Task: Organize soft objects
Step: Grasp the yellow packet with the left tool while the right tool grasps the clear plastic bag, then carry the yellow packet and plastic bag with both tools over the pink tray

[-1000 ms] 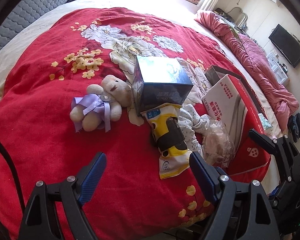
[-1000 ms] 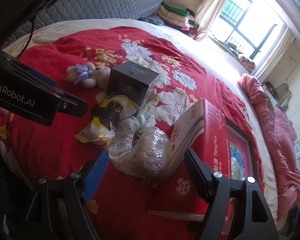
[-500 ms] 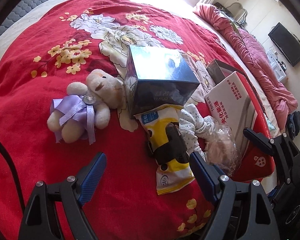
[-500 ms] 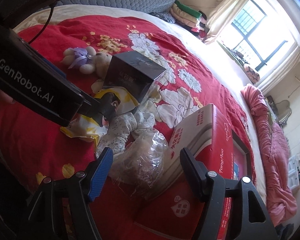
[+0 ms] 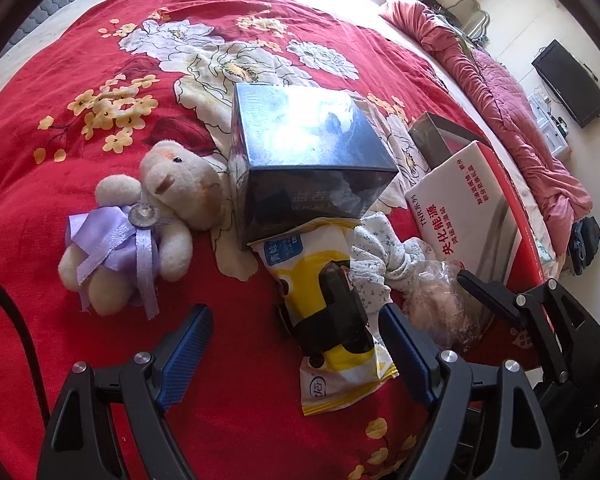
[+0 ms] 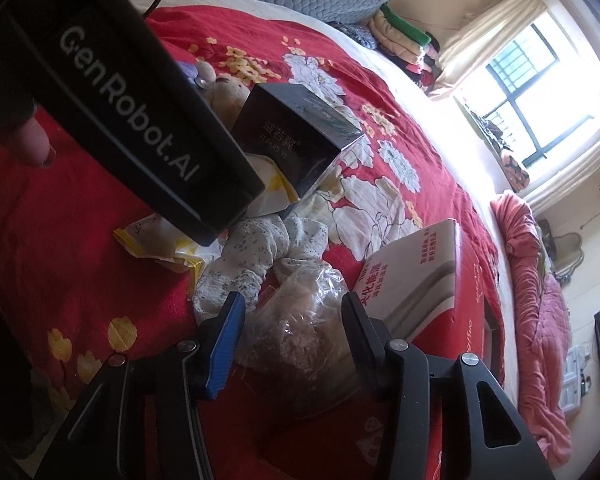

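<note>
A cream teddy bear with a purple ribbon [image 5: 140, 224] lies on the red floral bedspread [image 5: 80, 80]. Beside it lie a yellow soft packet [image 5: 332, 312], a floral white cloth [image 5: 380, 252] and a clear plastic bag with a tan soft thing inside [image 5: 440, 308]. My left gripper [image 5: 296, 344] is open, its jaws standing just short of the yellow packet. My right gripper [image 6: 292, 332] is open with the plastic bag [image 6: 300, 320] between its jaws; the floral cloth [image 6: 256, 248] lies just beyond. The left gripper's body [image 6: 140, 112] hides part of the packet and bear in the right wrist view.
A dark glossy box [image 5: 304, 160] stands behind the packet and shows in the right wrist view [image 6: 300, 136]. A red-and-white carton [image 5: 468, 216] lies to the right, also in the right wrist view [image 6: 420, 280]. A pink quilt [image 5: 512, 108] lies along the bed's far side.
Both grippers have moved forward toward the pile. The right gripper's jaws now flank the plastic bag. The left gripper's body now covers more of the right wrist view.
</note>
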The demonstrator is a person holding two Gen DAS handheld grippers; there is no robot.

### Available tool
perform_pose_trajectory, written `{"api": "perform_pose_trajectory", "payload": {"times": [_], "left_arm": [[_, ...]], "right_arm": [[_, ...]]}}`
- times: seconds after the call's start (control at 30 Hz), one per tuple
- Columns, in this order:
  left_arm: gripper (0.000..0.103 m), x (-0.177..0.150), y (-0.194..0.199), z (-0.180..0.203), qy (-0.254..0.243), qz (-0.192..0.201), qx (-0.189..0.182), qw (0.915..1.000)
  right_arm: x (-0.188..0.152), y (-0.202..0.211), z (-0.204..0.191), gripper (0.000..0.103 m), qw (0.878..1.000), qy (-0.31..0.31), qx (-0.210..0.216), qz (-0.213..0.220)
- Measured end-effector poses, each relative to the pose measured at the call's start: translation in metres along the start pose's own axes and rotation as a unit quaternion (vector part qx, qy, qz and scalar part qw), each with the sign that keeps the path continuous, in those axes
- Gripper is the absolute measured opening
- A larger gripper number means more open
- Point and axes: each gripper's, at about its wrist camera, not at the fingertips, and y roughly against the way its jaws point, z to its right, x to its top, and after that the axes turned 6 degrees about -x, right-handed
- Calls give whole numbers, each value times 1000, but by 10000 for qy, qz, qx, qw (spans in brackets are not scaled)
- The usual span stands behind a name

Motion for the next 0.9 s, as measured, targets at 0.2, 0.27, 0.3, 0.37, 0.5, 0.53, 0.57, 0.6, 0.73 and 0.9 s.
{"api": "perform_pose_trajectory", "payload": {"times": [0.2, 0.27, 0.3, 0.37, 0.5, 0.53, 0.57, 0.6, 0.73, 0.9], "left_arm": [[74, 3, -8, 6, 70, -48, -150, 9999], [69, 2, -11, 7, 158, -67, -128, 9998], [65, 1, -12, 7, 220, -73, -114, 9997], [57, 0, -16, 9, 236, -86, -151, 9996], [43, 0, -22, 10, 229, -81, -190, 9995], [43, 0, -21, 9, 231, -52, -209, 9995], [42, -1, -21, 9, 215, -29, -220, 9995], [41, -2, -20, 9, 205, 9, -226, 9995], [41, -6, -5, 12, 198, 242, -283, 9991], [41, -9, 20, 21, 169, 479, -292, 9983]], "right_arm": [[-2, 14, 31, 47, 9941, -933, 508, 235], [-3, 20, 41, 47, 9894, -1244, 665, 346], [-4, 21, 46, 47, 9863, -1414, 757, 393], [-7, 24, 56, 47, 9790, -1729, 969, 485], [-8, 29, 67, 47, 9687, -2135, 1130, 578], [-8, 30, 69, 47, 9662, -2217, 1169, 606], [-10, 33, 71, 46, 9635, -2301, 1202, 648], [-10, 34, 73, 46, 9609, -2386, 1231, 676], [-17, 45, 81, 46, 9536, -2591, 1284, 841], [-19, 56, 91, 46, 9467, -2769, 1264, 1056]]}}
